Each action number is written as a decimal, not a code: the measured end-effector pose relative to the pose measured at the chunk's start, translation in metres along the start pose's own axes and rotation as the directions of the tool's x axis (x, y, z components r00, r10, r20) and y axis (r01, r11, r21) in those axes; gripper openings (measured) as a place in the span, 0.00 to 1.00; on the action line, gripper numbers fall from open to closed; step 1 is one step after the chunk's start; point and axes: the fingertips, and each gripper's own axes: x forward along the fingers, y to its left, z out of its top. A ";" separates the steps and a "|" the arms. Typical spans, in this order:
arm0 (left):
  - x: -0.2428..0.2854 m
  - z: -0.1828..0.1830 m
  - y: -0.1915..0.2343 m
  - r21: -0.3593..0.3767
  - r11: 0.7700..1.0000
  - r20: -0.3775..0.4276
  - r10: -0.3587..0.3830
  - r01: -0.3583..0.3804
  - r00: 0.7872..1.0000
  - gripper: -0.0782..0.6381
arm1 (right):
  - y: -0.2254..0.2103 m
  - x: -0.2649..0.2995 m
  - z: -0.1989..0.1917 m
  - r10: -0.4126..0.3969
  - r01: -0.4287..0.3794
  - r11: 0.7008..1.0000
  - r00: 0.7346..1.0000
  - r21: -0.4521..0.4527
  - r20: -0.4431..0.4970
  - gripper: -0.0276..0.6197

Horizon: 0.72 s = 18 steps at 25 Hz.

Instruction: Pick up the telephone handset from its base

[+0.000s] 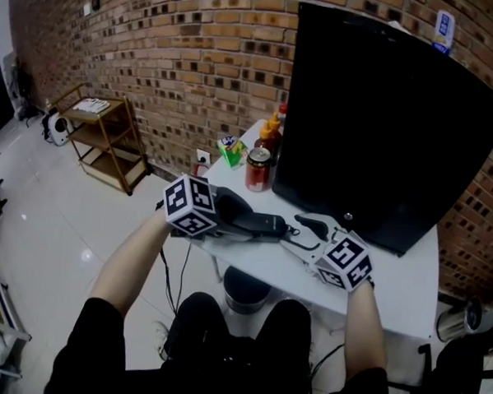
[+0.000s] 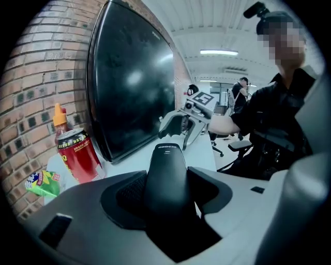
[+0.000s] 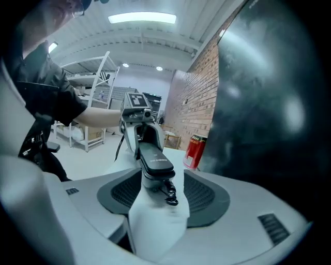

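The black telephone handset (image 1: 260, 224) lies level just above the white table (image 1: 399, 282), in front of the monitor. My left gripper (image 1: 243, 225) is shut on it: in the left gripper view both pads press the handset's (image 2: 166, 178) sides. From the other end my right gripper (image 1: 304, 236) faces it with its jaws open. In the right gripper view the handset's tip (image 3: 154, 161) and its cord plug (image 3: 170, 194) sit between the pads without touching them. I cannot make out the phone's base.
A large black monitor (image 1: 390, 125) stands right behind the handset. A red can (image 1: 257, 169), sauce bottles (image 1: 270, 136) and a green pack (image 1: 230, 150) stand at the table's far left. A wooden cart (image 1: 109, 140) stands by the brick wall. A bin (image 1: 246, 291) sits under the table.
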 end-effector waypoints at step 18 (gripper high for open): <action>-0.002 0.000 -0.006 0.040 0.998 0.048 -0.058 0.056 0.997 0.46 | 0.020 0.043 -0.010 0.281 -0.279 0.960 0.952 0.031 -0.119 0.51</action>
